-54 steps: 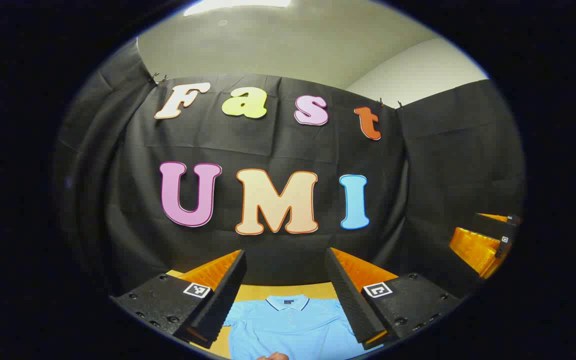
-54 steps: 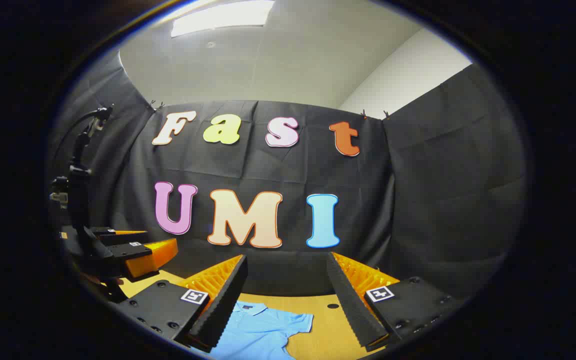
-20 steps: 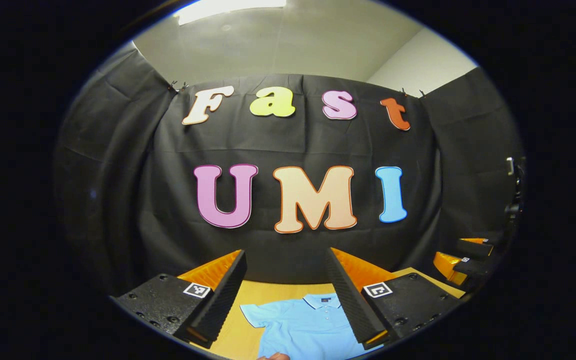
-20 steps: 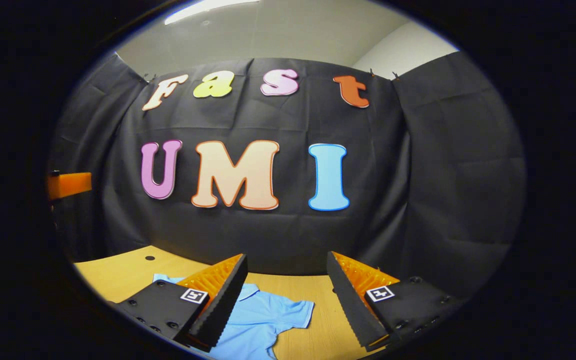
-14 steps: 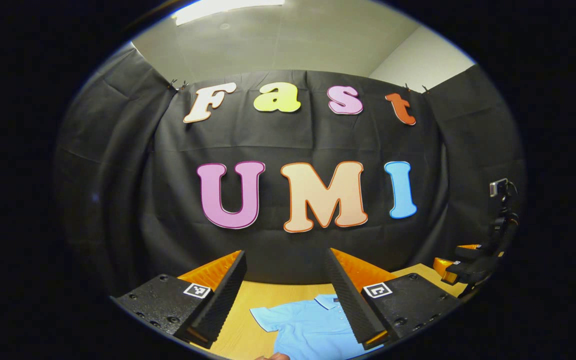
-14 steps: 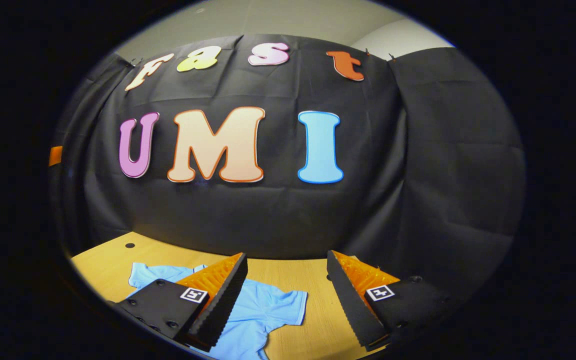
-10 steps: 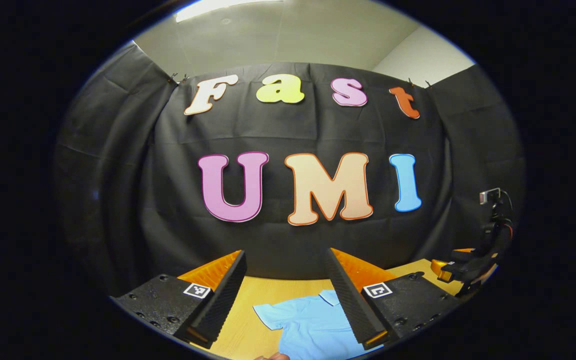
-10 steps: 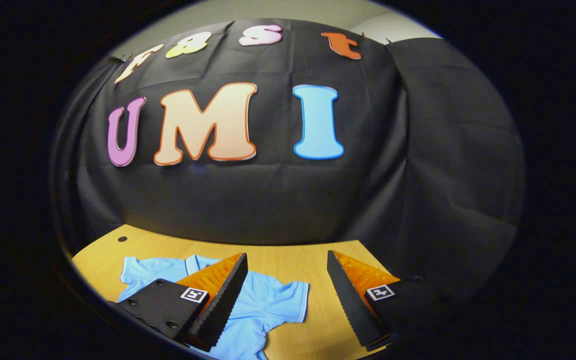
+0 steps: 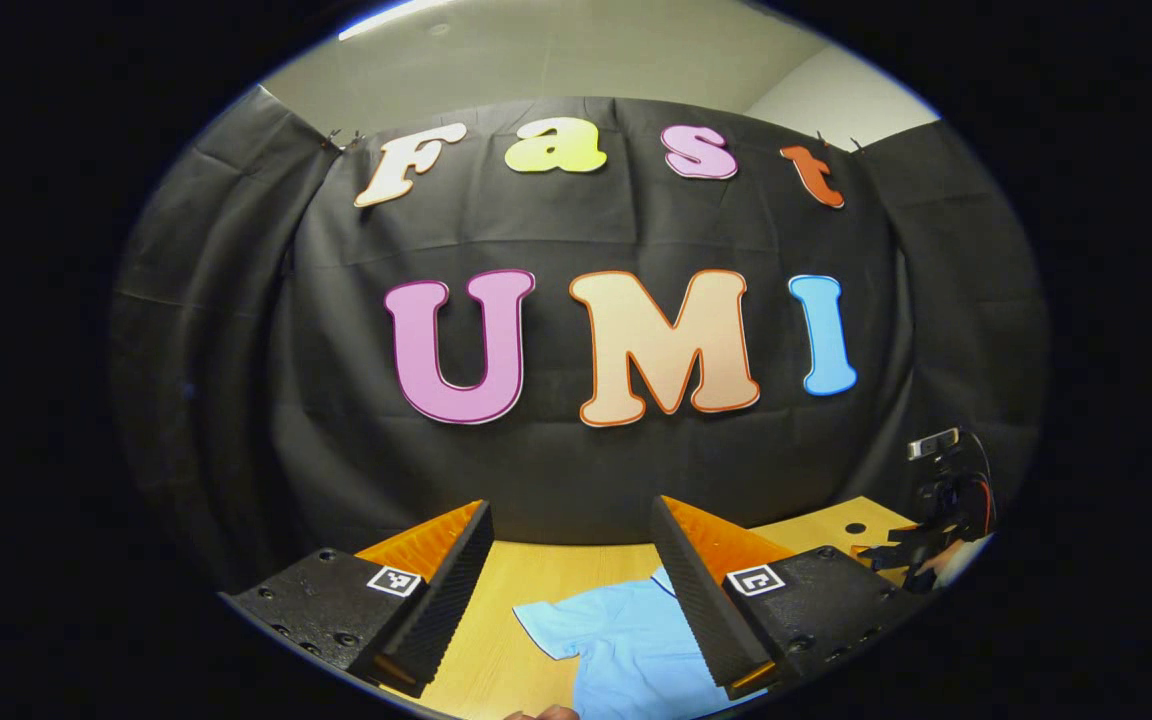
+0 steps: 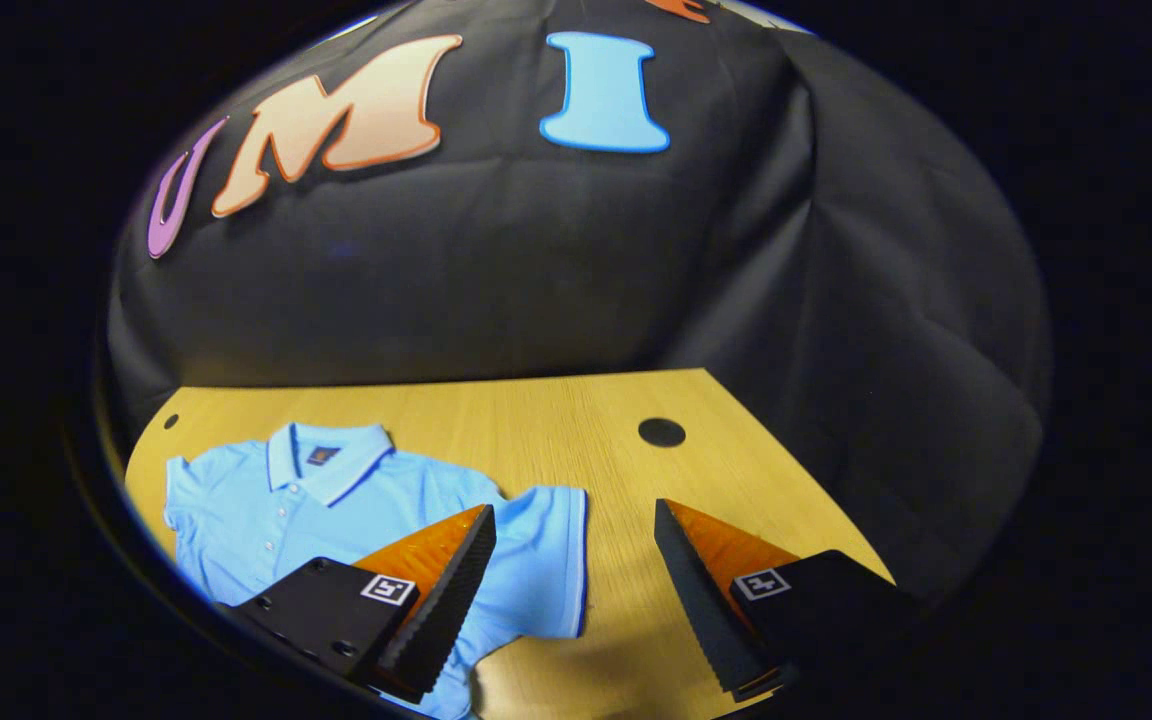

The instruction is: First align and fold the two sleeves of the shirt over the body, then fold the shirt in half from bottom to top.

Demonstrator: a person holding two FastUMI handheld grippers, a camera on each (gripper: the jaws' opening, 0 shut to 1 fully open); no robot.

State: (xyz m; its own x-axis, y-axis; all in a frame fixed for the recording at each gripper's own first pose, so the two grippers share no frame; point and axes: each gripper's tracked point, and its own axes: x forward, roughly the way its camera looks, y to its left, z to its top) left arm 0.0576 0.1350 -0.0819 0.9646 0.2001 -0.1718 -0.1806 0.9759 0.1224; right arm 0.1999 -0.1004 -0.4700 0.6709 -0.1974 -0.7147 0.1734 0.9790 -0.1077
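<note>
A light blue polo shirt (image 10: pixel 336 500) lies flat on the wooden table (image 10: pixel 556 410), collar toward the back wall. In the right gripper view its right sleeve (image 10: pixel 546 560) spreads out just under my right gripper (image 10: pixel 571 580), which hangs open above the sleeve's outer edge with nothing between its fingers. In the left gripper view the shirt's other sleeve (image 9: pixel 561 620) lies between the fingers of my left gripper (image 9: pixel 571 590), which is open and held above the table. My right gripper (image 9: pixel 921 550) also appears at the far right of the left gripper view.
A round cable hole (image 10: pixel 661 432) sits in the table right of the shirt, and a smaller hole (image 10: pixel 170 421) at the far left. Black cloth walls close the back and the sides. Bare wood lies right of the sleeve.
The right gripper has tipped down and come lower over the shirt's right sleeve, bringing much more of the table into sight. The left gripper has drifted left toward the other sleeve. Both stayed open.
</note>
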